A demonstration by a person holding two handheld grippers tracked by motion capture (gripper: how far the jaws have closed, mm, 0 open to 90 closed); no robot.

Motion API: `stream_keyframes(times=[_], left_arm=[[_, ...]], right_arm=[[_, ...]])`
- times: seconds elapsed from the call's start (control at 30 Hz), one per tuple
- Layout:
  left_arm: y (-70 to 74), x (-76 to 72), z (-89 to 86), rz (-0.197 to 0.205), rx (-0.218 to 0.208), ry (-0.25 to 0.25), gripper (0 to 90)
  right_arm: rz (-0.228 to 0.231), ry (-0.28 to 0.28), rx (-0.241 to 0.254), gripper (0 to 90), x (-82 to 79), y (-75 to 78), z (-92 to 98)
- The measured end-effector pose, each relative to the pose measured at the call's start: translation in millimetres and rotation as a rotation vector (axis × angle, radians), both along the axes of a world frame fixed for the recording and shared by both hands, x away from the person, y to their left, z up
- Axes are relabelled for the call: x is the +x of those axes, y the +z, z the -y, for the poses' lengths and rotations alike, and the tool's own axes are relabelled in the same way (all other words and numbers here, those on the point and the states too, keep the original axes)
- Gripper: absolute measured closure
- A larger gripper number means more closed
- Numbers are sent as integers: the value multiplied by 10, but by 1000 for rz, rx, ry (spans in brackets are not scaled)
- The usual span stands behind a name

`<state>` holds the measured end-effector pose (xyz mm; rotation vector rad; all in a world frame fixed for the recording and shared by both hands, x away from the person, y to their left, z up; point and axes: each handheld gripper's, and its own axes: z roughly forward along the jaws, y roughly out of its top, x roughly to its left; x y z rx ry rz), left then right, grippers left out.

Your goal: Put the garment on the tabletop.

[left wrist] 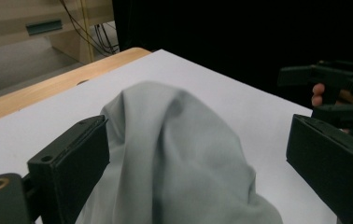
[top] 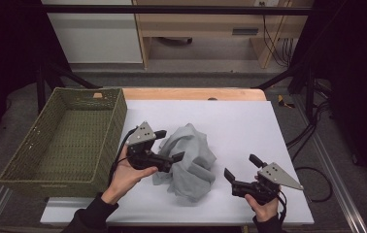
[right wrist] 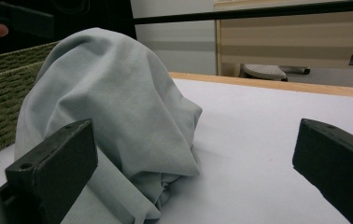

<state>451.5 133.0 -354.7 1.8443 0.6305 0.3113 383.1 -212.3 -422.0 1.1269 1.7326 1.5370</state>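
1. The grey cloth point(top: 190, 160) sits in a heap in the middle of the white table point(top: 249, 126), beside the green basket point(top: 70, 141).
2. The left gripper point(top: 169, 145) is wide open around the heap's edge. It may pinch only a thin fold, and the cloth could slip out.
3. The right gripper point(top: 242, 167) is wide open, holding nothing, a little way off. A pull could drag the cloth off the table.

Pale grey cloth point(top: 189, 160); olive woven basket point(top: 62, 141); white mat point(top: 249, 126); black tongs point(top: 168, 144).
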Motion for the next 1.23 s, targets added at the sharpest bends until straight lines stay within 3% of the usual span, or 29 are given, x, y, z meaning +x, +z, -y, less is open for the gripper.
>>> stream_keyframes(times=[0.07, 0.27, 0.6, 0.7, 0.83, 1.0, 1.07, 1.23], left_arm=[[-52, -42, -83, -6, -19, 6, 59], [-138, -175, -287, -1, -11, 28, 48], [-259, -431, -621, -14, -41, 105, 37], [-294, -495, -686, 1, -46, 119, 40], [-344, -510, -768, 3, -41, 144, 42], [-413, -553, -872, 8, -68, 160, 40], [-443, -564, -891, 11, -46, 170, 38], [-486, -573, -955, -2, -51, 189, 34]], right_arm=[[-4, 0, 5, 2, -1, 2, 2], [-2, 6, -1, 2, -1, -1, 4], [-3, -1, -3, 2, -4, -3, 14], [-6, 0, -2, 2, -1, -9, 14], [-7, -4, -6, 2, 0, -15, 21], [-6, -7, 2, 1, -4, -13, 25], [-15, -4, 2, 2, -12, -13, 21], [-5, -3, -3, 2, -8, -15, 26]])
